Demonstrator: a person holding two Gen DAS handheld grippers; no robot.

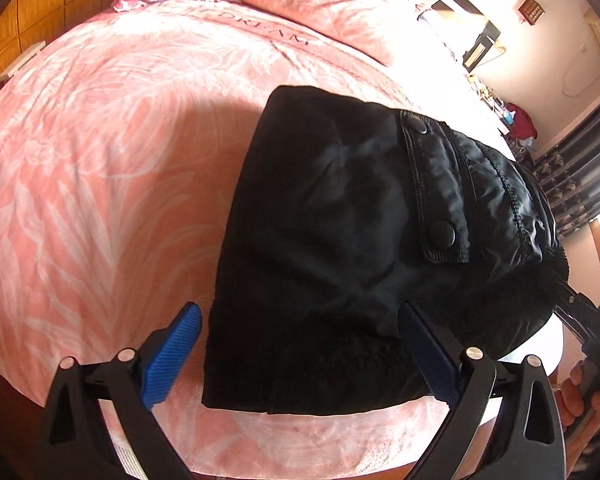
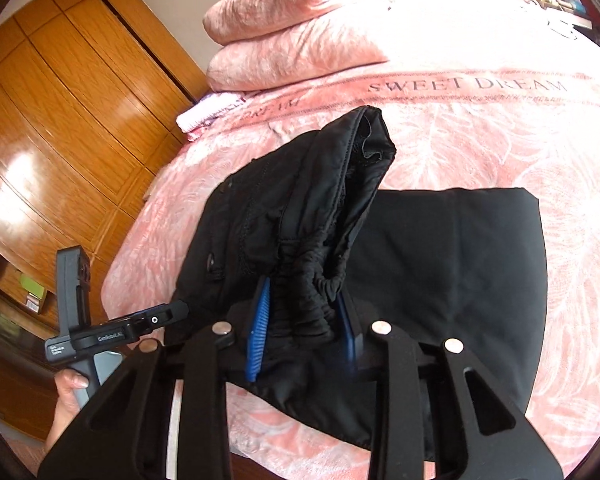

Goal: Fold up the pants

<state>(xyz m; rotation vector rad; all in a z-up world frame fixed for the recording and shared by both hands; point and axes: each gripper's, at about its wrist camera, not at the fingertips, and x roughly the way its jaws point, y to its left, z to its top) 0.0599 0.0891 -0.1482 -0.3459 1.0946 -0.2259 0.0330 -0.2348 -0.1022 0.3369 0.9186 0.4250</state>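
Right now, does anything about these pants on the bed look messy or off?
Yes. The right hand-held gripper pinches a bunched wad of the black pants, so that end stands up crumpled over the flat folded part. The left hand-held gripper is open.

Your right tongs (image 2: pixel 302 320) bury their blue pads (image 2: pixel 258 320) in bunched pants (image 2: pixel 440 280) fabric, so the pad tips are hidden. In the left view, the pants cover the bed (image 1: pixel 80 160) beneath, and your right hand (image 1: pixel 580 392) is cut off at the edge.
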